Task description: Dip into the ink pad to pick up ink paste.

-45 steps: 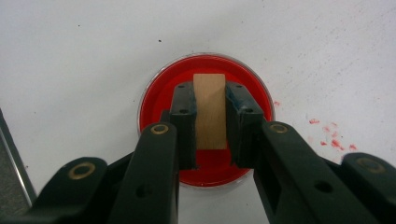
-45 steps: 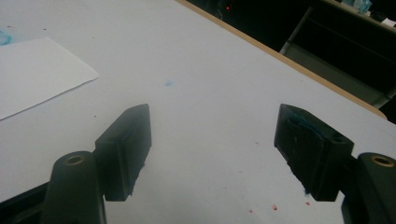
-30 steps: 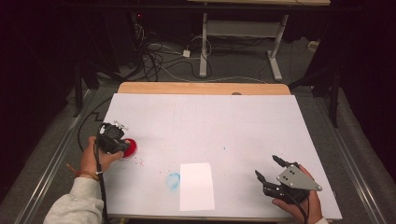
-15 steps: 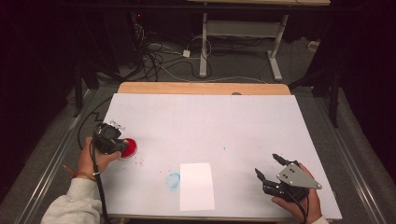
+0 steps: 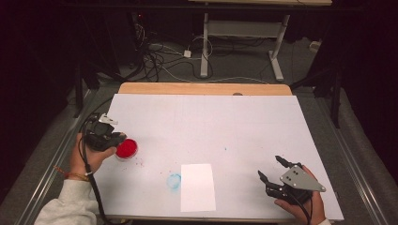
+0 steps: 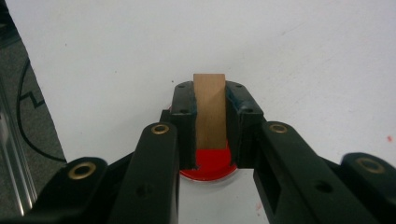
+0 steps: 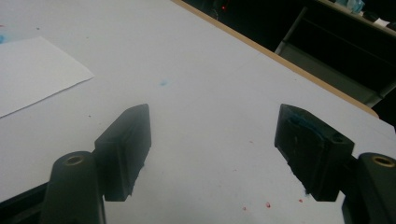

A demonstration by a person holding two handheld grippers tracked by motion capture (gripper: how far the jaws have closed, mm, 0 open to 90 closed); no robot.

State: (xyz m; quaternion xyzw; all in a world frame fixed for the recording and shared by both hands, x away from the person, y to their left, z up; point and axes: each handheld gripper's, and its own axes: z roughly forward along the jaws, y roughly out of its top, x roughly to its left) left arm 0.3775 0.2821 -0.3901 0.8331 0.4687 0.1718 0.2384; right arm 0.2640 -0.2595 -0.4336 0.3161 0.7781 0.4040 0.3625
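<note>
My left gripper (image 5: pixel 112 137) is near the table's left edge, its jaws shut on a tan wooden block (image 6: pixel 209 109). The block's lower end is over a round red dish (image 6: pixel 208 164) that lies on the white table cover; whether they touch is unclear. From above, the red dish (image 5: pixel 126 148) sits just right of that gripper. My right gripper (image 5: pixel 269 167) rests at the front right, held in a hand. Its jaws (image 7: pixel 212 135) stand wide open with nothing between them. A white sheet of paper (image 5: pixel 197 186) lies at the front middle.
A blue smear (image 5: pixel 174 180) marks the cover just left of the paper (image 7: pixel 32 74). Small red specks (image 7: pixel 254 205) and a blue speck (image 7: pixel 163 83) dot the surface. The wooden table edge (image 5: pixel 202 88) runs along the far side, with cables and desk legs beyond.
My left gripper has drawn slightly to the left with the wooden block, uncovering more of the red dish. The right gripper has barely moved.
</note>
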